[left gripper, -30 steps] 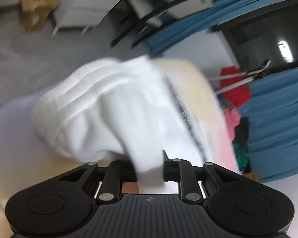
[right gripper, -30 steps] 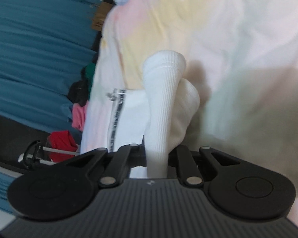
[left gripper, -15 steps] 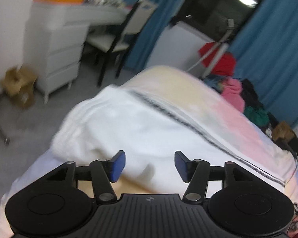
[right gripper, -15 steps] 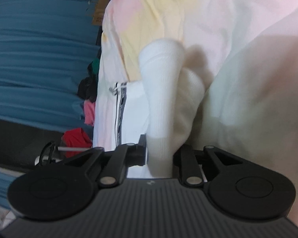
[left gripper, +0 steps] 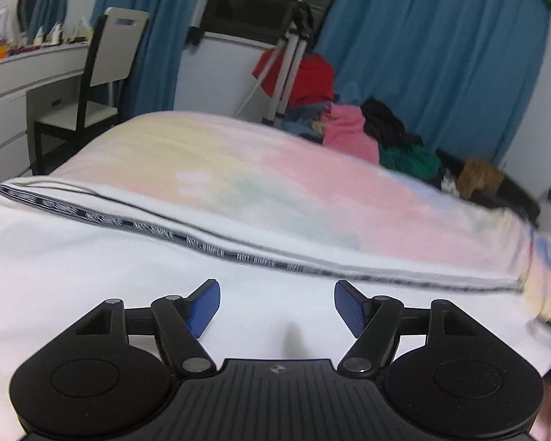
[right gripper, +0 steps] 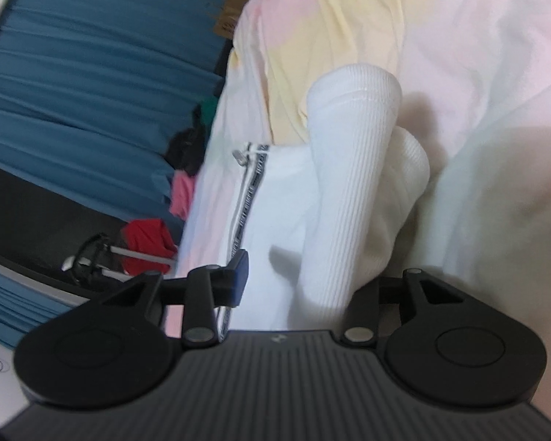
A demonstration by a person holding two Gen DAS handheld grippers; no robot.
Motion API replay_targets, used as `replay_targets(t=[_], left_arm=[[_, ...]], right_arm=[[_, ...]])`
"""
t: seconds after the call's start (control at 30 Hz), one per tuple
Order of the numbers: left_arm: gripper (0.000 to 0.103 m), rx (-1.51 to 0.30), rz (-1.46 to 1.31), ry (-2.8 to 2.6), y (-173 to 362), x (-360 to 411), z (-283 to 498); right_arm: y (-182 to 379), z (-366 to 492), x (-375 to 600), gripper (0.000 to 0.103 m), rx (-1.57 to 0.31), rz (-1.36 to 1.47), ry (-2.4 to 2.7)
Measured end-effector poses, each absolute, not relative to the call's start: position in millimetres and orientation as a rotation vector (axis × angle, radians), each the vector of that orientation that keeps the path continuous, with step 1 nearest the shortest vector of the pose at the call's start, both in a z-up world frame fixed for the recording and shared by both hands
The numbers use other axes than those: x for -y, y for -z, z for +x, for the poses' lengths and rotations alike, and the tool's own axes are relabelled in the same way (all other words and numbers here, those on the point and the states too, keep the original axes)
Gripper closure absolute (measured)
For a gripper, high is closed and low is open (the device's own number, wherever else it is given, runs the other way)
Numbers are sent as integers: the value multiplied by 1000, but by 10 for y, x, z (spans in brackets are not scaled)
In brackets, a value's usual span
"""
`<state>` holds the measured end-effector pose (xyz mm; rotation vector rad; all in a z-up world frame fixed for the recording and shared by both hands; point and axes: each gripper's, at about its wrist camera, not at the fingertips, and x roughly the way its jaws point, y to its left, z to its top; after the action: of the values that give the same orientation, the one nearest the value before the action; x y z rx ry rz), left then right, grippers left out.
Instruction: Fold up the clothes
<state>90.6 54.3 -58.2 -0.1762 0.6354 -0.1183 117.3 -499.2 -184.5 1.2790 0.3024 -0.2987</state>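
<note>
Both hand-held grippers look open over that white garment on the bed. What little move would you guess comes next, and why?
Probably draw the right hand-held gripper back from the ribbed cuff: its jaws stand apart, the left hand-held gripper is open too.

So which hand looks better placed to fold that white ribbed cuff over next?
The right, I'd guess. The right tool is open with the white ribbed cuff lying between its fingers. The left tool is open too, over flat white garment, holding nothing.
</note>
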Motion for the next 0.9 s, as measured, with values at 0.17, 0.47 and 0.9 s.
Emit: replay_targets(t=[0.17, 0.47, 0.9], left_arm=[[32, -669, -36, 98, 1082, -455, 863], [25, -653, -32, 105, 1183, -440, 915], [23, -635, -23, 98, 1241, -405, 895]], right_arm=[[1858, 1250, 5019, 59, -259, 1241, 292], [1839, 1335, 4973, 59, -239, 1184, 363], [1567, 1231, 4802, 59, -234, 1061, 394]])
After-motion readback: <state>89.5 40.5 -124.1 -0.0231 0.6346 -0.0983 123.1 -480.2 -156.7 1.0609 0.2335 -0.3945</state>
